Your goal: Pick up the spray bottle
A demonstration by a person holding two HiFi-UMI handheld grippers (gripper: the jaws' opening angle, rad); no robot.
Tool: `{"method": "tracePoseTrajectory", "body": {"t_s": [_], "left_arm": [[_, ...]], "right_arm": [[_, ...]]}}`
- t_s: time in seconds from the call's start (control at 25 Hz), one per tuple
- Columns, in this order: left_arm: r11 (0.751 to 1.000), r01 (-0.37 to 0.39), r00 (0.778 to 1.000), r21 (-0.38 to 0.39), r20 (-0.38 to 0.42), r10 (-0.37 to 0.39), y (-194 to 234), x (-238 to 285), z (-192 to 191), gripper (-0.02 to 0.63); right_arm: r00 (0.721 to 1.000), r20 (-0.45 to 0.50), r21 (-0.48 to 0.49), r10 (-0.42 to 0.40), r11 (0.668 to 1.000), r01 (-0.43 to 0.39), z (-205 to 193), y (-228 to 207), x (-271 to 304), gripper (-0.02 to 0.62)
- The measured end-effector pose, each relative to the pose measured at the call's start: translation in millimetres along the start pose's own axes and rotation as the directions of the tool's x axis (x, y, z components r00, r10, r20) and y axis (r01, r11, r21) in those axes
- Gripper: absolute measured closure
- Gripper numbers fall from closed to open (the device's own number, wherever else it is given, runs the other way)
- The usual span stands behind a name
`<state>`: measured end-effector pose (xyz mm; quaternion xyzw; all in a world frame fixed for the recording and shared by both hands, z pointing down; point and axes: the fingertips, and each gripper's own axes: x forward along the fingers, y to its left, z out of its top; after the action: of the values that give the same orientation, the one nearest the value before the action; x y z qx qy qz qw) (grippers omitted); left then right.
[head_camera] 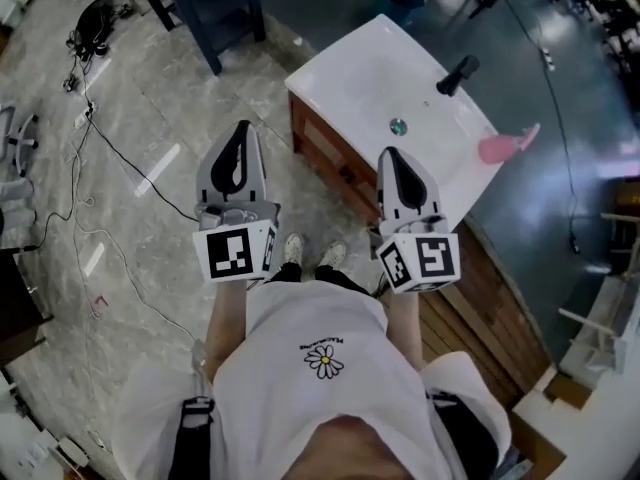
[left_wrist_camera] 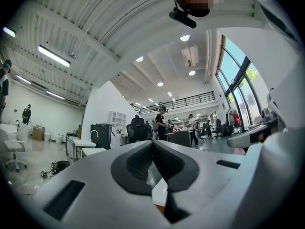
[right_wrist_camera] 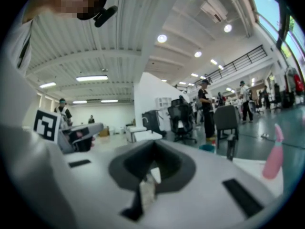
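Observation:
A pink spray bottle (head_camera: 505, 145) stands near the right edge of the white sink counter (head_camera: 370, 68); the right gripper view shows the same spray bottle (right_wrist_camera: 274, 151) off to the right on the white top. My left gripper (head_camera: 240, 130) hangs over the marble floor, left of the counter, jaws shut and empty. My right gripper (head_camera: 393, 155) reaches over the counter's near edge, well short of the bottle, with its jaws together and nothing in them. The left gripper (left_wrist_camera: 152, 142) and the right gripper (right_wrist_camera: 153, 144) both show their tips meeting in their own views.
A black faucet (head_camera: 457, 75) and a drain (head_camera: 398, 126) sit on the counter above a wooden cabinet (head_camera: 330, 158). Cables (head_camera: 110, 148) trail over the floor at left. A dark table (head_camera: 215, 8) stands behind. People and chairs are far off.

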<state>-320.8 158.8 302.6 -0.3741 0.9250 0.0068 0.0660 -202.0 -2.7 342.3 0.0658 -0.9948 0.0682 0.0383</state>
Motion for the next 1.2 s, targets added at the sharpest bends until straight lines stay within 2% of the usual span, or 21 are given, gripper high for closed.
{"method": "tracePoseTrajectory", "body": {"t_s": [0.24,0.32,0.4,0.56,0.72,0.92,1.0,1.08,1.2], "left_arm": [[0.99,0.137,0.989,0.034,0.052,-0.139,-80,32,19,0.586],[0.979,0.198,0.977,0.045,0.072,-0.201,-116,44,26,0.586],[0.958,0.281,0.954,0.052,0.092,-0.285,-157,54,31,0.586],[0.887,0.457,0.879,0.063,0.12,-0.461,-243,60,34,0.586],[0.809,0.584,0.796,0.064,0.149,-0.586,-310,63,37,0.586],[0.686,0.725,0.665,0.053,0.203,-0.719,-373,75,51,0.586],[0.645,0.762,0.622,0.053,0.218,-0.753,-383,79,56,0.586],[0.621,0.782,0.599,0.044,0.22,-0.77,-385,88,55,0.586],[0.599,0.8,0.583,0.009,0.22,-0.782,-384,103,50,0.586]], "right_arm": [[0.982,0.057,0.043,-0.18,0.983,0.177,10,-78,-65,0.566],[0.965,0.079,0.069,-0.249,0.967,0.244,12,-105,-94,0.566],[0.937,0.104,0.094,-0.333,0.941,0.324,11,-132,-128,0.566],[0.853,0.147,0.135,-0.5,0.865,0.483,5,-176,-196,0.566],[0.784,0.183,0.156,-0.593,0.805,0.572,8,-199,-236,0.566],[0.68,0.208,0.17,-0.703,0.71,0.683,17,-216,-263,0.566],[0.652,0.217,0.173,-0.726,0.686,0.706,24,-215,-262,0.566],[0.639,0.22,0.161,-0.737,0.674,0.721,30,-211,-254,0.566],[0.632,0.214,0.126,-0.745,0.662,0.739,35,-206,-237,0.566]]}}
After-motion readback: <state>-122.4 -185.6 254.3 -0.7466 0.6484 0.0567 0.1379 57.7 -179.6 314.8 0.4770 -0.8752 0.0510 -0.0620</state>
